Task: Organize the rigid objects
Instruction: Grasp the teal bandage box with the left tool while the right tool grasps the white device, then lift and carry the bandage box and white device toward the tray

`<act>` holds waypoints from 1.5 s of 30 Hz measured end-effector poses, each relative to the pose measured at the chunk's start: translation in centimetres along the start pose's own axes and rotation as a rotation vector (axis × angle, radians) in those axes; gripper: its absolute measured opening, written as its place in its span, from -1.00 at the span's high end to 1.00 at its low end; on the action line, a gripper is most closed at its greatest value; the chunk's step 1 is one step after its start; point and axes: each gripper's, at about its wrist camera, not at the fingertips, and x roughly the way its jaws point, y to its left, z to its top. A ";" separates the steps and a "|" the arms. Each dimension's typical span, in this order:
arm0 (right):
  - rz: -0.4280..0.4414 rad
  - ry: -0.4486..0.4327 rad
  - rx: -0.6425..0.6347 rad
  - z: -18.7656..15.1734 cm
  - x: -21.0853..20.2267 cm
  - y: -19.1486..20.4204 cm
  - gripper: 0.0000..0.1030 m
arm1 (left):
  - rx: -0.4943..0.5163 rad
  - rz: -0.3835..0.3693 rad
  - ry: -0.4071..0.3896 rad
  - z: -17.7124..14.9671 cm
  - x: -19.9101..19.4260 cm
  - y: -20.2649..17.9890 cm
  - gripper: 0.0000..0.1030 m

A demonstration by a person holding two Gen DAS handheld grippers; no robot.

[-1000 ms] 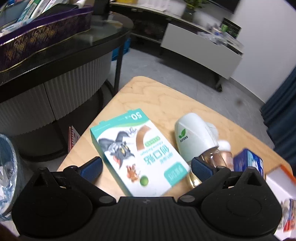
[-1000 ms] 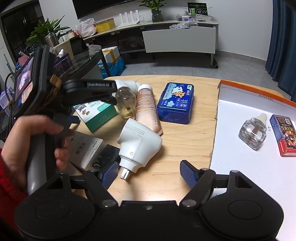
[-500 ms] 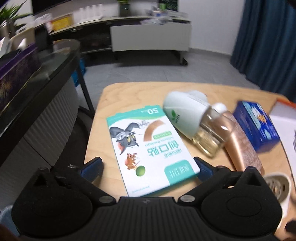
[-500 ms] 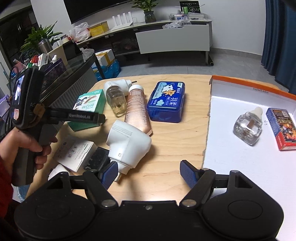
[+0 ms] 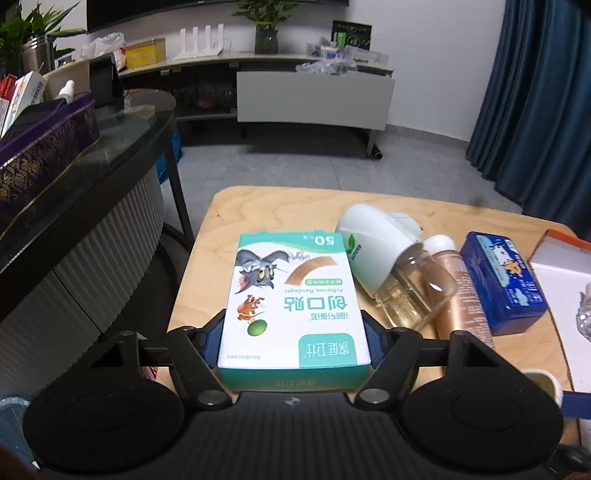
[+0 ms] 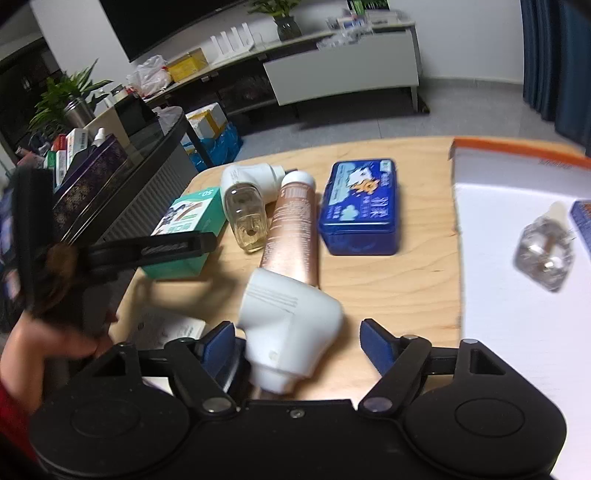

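Pretty ordinary living room here; white wall (image 5: 424, 55) at the back, grey tiled floor (image 5: 295, 170), dark blue curtains (image 5: 535, 110) hanging down the right side; a long low TV cabinet (image 5: 314, 96) runs along the wall with a potted plant (image 5: 266, 26) and a white router (image 5: 201, 42) on top; a dark screen (image 6: 177, 22) hangs above it; left side has a round glass-topped table (image 5: 122, 133) with a ribbed white base; lighting is dim and cool.

A living room or office lounge: a dark wall screen (image 6: 177, 26) above a long sideboard (image 5: 314, 92), potted plants (image 5: 266, 26) on it, blue curtains (image 5: 535, 92) beside it.
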 end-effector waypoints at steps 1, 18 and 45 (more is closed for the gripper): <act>0.011 0.011 0.016 0.1 0.6 0.0 -0.75 | 0.001 -0.005 0.001 0.0 0.0 0.0 -0.39; -0.126 -0.226 -0.156 -0.8 -6.5 0.0 -0.47 | -0.063 -0.044 -0.127 -0.9 -6.6 -0.9 -0.39; -0.185 -0.282 -0.136 -2.8 -13.1 -2.7 -0.47 | -0.013 -0.087 -0.154 -4.4 -13.0 -7.5 -0.39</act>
